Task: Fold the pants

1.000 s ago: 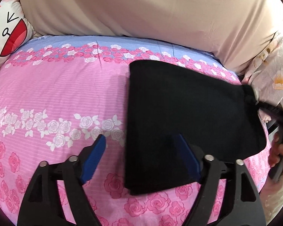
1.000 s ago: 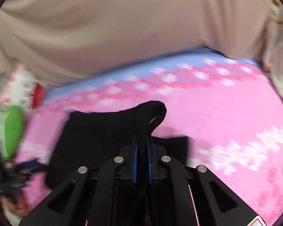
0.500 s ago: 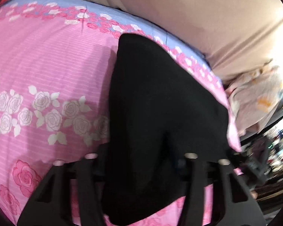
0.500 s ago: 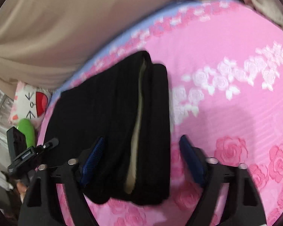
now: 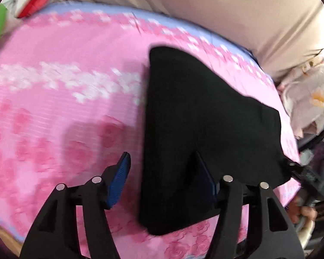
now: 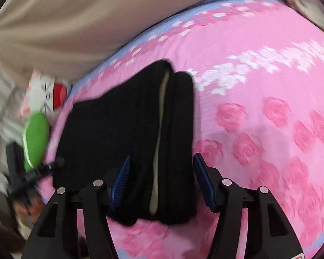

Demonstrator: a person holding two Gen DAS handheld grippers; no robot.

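Pants: the black pants lie folded in a thick stack on the pink rose-print bedsheet, near its front edge.
Left gripper: the left gripper has its jaws wide apart and holds nothing; the near part of the stack lies between its blue pads, and I cannot tell if they touch the cloth.
Right gripper: the right gripper is also spread wide, empty, with the end of the stack between its fingers.
Around: a beige curtain hangs behind the bed; a white cartoon pillow and a green cushion lie at one side, a floral cloth at the other.
Only in right view: the layered edge of the stack, with a pale lining strip between the black folds.
Only in left view: the smooth, flat top of the stack.
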